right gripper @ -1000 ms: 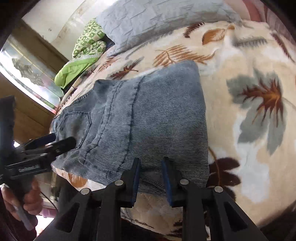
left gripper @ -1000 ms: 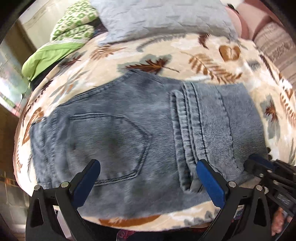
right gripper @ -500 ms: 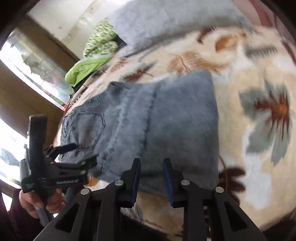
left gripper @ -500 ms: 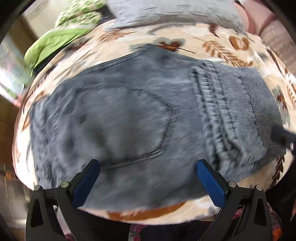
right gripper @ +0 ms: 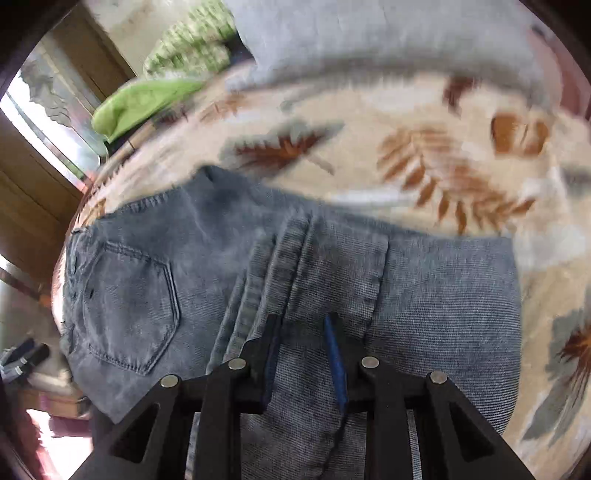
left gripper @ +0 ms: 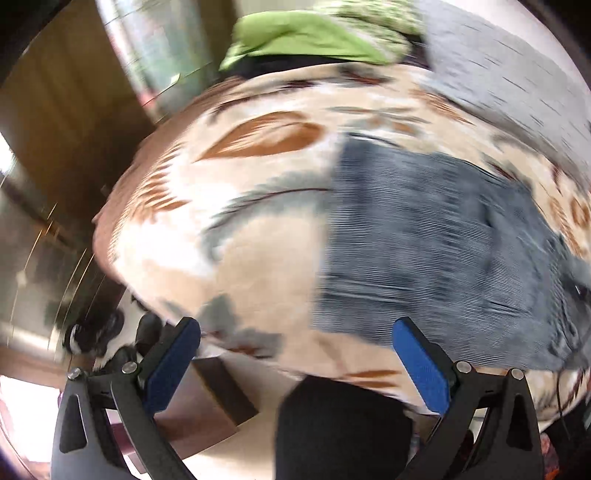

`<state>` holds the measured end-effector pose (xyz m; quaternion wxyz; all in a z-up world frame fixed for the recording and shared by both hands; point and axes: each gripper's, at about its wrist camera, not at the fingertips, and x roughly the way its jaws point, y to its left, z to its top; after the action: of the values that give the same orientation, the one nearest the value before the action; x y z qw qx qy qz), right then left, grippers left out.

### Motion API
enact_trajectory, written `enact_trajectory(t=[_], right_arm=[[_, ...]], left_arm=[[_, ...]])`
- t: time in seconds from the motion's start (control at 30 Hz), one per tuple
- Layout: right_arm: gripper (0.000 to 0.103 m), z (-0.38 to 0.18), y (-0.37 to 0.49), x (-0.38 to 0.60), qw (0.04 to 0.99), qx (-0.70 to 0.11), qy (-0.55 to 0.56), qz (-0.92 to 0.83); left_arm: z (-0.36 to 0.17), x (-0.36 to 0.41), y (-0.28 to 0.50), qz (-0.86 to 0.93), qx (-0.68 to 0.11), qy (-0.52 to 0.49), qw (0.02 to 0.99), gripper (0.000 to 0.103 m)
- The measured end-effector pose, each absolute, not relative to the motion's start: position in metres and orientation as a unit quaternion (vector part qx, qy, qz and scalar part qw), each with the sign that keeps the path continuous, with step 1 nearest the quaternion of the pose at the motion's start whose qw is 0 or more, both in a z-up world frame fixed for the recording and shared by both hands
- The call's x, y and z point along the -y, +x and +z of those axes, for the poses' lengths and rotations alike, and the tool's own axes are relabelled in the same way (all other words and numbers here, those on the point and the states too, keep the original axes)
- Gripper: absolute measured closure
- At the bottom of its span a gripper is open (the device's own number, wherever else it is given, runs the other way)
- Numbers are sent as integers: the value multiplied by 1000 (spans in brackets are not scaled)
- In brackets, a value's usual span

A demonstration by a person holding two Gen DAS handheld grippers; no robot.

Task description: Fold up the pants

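Under the right claw [right gripper: 303, 350], which has black arms and blue pads, lie faded grey-blue denim pants [right gripper: 258, 280]. Beyond them the bedspread [right gripper: 406, 122] is cream with rust-brown and grey leaves. Further ahead sit a pale grey pillow [right gripper: 369, 33] and lime-green cloth [right gripper: 140, 99].

Both tongs [left gripper: 295, 363] [right gripper: 304, 349] — black frames, blue pads, silver screws.
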<state>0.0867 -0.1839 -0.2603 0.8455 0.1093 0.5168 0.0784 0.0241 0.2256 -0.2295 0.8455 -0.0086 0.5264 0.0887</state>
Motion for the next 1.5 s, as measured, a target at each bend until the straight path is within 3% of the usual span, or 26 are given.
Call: enact_trajectory(t=[0.2,0.4,0.6,0.73,1.13,1.2,1.37,1.5], right_arm=[[75,-247,45,183,853,-493,124,117],[74,-254,-1,168,864,-484,64,125],[74,-268,-7,190,861,-468,146,135],[73,-270,-10,189,868,-455,137,143],[73,-271,-11,190,875,-438,133,155],[73,-272,-12,189,878,-434,127,158],[73,-276,-11,194,876,-426,150,168],[73,-279,-10,199,873,-423,172,174]], left_arm=[[-239,-259,25,86,-528,-61,843,0],[-250,-255,42,45,-520,-101,847,0],[-258,-234,69,-3,-514,-107,851,0],[-264,-228,92,-15,-514,-104,852,2],[-272,-216,124,-84,-520,-120,842,33],[-272,-212,130,-93,-521,-121,840,42],[-271,-201,141,-119,-526,-129,832,41],[-274,-199,155,-135,-532,-140,824,26]])
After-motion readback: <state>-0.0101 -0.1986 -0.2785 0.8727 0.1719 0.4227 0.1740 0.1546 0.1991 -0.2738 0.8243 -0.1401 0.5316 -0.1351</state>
